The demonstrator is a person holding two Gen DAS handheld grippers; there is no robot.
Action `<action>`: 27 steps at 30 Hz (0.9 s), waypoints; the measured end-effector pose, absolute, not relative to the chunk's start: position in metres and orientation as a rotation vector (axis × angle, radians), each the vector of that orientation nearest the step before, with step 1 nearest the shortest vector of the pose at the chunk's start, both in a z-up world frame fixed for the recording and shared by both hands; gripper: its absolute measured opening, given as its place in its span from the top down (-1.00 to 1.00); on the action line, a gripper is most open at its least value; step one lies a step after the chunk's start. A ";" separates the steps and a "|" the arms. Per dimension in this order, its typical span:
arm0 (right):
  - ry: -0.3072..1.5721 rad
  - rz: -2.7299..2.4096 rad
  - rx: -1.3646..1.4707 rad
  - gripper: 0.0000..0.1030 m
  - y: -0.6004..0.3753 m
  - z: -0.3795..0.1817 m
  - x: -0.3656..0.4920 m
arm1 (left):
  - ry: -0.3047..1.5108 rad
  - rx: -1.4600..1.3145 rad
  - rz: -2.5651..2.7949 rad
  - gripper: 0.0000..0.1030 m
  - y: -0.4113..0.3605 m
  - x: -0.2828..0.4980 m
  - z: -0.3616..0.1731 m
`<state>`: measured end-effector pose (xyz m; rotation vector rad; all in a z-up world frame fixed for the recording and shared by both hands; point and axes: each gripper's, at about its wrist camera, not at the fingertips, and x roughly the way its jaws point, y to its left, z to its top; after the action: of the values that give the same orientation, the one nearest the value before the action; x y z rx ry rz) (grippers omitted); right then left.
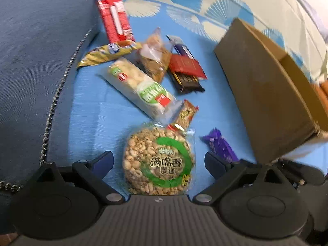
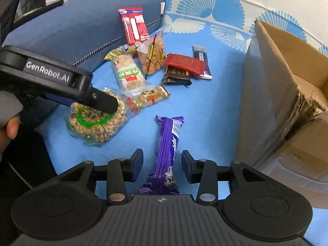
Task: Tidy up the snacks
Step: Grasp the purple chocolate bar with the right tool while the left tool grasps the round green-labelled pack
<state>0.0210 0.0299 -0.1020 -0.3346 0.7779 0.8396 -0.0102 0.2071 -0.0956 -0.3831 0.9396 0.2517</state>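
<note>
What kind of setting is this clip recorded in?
Probably a home living room or bedroom: snack packets lie on a blue patterned cloth over a soft seat or bed, beside a blue upholstered cushion and an open cardboard box.

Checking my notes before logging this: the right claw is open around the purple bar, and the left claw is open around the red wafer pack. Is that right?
Not quite. The left claw is open around the round puffed-grain cake, not the red wafer pack, as the left wrist view shows. The right claw is indeed open around the purple bar.

Snacks (image 2: 166,149) (box (image 2: 276,94) too) on bedsheet (image 2: 215,112)
</note>
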 end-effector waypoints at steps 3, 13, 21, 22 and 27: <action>0.783 0.832 -0.327 0.17 0.030 -0.103 0.024 | 0.971 -0.320 0.237 -0.89 0.199 -0.004 -0.100; 0.775 0.833 -0.343 0.62 0.028 -0.105 0.022 | 1.012 -0.244 0.238 -0.81 0.191 0.002 -0.107; 0.749 0.836 -0.343 0.64 0.022 -0.101 0.018 | 0.942 -0.237 0.272 -0.64 0.191 -0.005 -0.098; 0.743 0.835 -0.341 0.64 0.022 -0.100 0.018 | 0.933 -0.239 0.275 -0.64 0.191 -0.006 -0.097; 0.767 0.829 -0.336 0.62 0.019 -0.102 0.019 | 0.946 -0.266 0.285 -0.64 0.195 -0.006 -0.098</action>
<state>0.0187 0.0187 -0.1022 -0.3356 0.7670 0.8285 -0.0062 0.1946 -0.0982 -0.2665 0.9456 0.2854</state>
